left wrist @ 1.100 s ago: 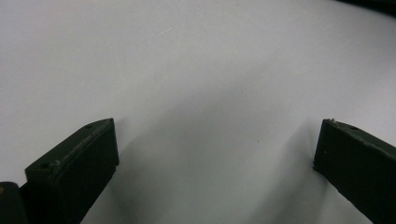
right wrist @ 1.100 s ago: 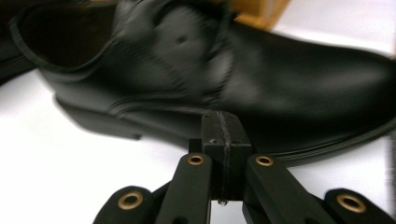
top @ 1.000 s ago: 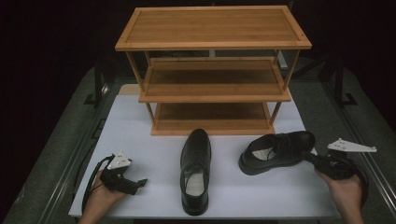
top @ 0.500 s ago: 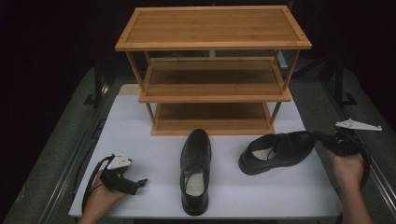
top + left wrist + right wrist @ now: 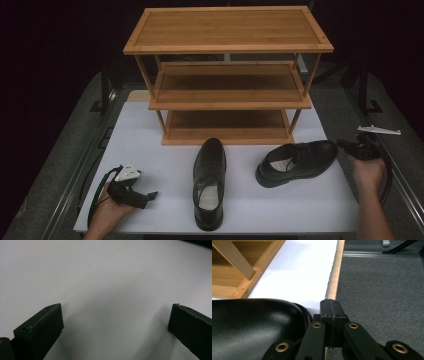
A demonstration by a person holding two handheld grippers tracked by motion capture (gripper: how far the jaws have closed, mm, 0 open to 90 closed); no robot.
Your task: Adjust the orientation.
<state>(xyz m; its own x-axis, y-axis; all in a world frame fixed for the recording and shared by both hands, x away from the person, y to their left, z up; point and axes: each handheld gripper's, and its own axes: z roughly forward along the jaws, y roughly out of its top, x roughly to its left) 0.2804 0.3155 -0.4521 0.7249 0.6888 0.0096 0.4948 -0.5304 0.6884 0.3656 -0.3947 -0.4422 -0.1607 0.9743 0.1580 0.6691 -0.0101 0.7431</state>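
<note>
Glossy black leather marks 2 shoes on the white worktop: one shoe [image 5: 209, 182] lies mid-front, and the other shoe [image 5: 297, 161] lies near the right edge, before the 3-tier bamboo rack [image 5: 227, 75]. The right tool [image 5: 350, 146], jaws pressed together, sits just beside that shoe's toe and could nudge the smooth, rounded toe sideways. The left tool [image 5: 145, 195], jaws apart, rests at the front-left corner.

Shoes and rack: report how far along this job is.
Done: nothing; all three shelves of the rack are bare. In hand: the right hand-held gripper, jaws shut, sits beside the right shoe toe. Left: both shoes, including the middle shoe; the left hand-held gripper rests open.
</note>
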